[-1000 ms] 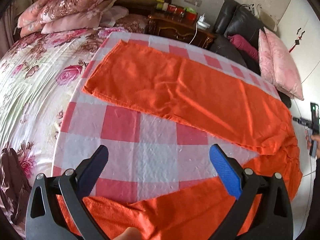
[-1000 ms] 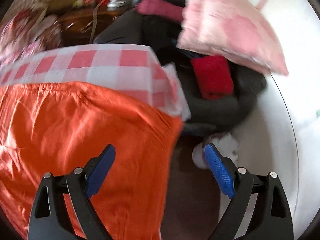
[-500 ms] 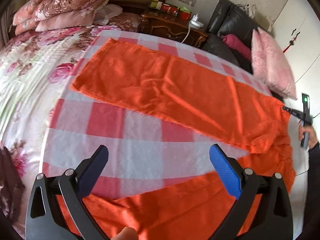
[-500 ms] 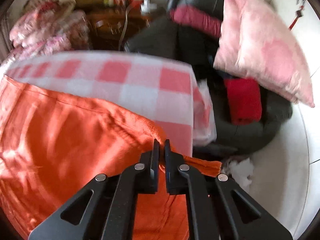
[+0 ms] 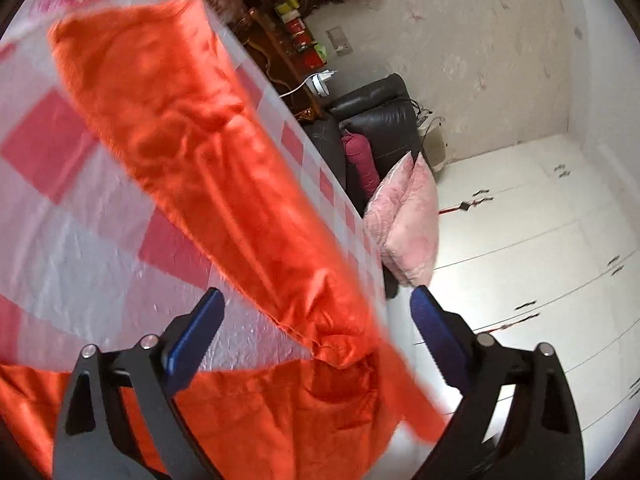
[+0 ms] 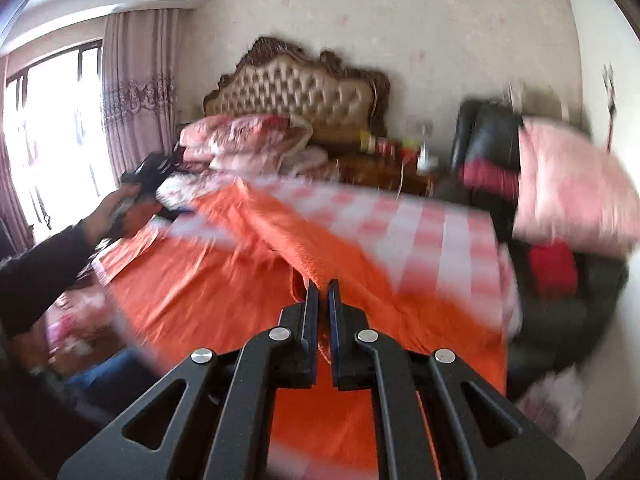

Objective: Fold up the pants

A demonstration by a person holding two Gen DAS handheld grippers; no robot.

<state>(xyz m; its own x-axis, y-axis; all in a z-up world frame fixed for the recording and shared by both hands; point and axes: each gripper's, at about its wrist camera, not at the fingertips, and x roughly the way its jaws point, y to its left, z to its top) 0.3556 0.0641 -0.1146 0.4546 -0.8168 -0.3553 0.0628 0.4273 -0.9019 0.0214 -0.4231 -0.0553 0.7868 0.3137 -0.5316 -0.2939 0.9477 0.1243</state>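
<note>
We've just clamped the right gripper (image 6: 323, 286) on the pants (image 6: 208, 280), hauling the waist across; left gripper (image 5: 316, 320) wide apart but closing — fold's underway.

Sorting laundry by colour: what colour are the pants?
Plain orange pants, clearest in the left wrist view.

You are seeing pants (image 6: 224, 280) lying on cloth (image 6: 432, 232) | headboard (image 6: 296, 92) sitting far | armchair (image 6: 484, 132) standing right.
</note>
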